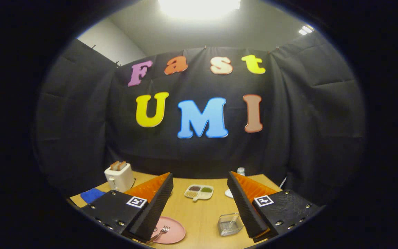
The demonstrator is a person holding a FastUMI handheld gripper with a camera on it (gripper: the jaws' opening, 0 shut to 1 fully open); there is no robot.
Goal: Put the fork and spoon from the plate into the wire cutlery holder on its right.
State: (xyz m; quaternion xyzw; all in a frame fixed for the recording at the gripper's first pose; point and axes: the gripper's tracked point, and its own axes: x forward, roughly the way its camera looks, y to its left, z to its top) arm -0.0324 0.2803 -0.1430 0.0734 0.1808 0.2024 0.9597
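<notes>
A pink plate [173, 234] lies on the wooden table, partly hidden under my left finger. A metal fork [163, 230] rests on it, tines pointing away from me. To the plate's right stands the wire cutlery holder [230, 224], just inside my right finger. A thin pale handle [234, 218] leans inside it; I cannot tell whether it is the spoon. My gripper [199, 180] hovers above the table, open wide with nothing between its fingers. Plate and holder sit below and between the fingers.
A white divided dish [199, 192] with sauces sits beyond the fingers at mid-table. A white toaster [119, 177] holding toast stands at the back left, with a blue cloth [92, 195] beside it. A small bottle [241, 171] stands at the back right.
</notes>
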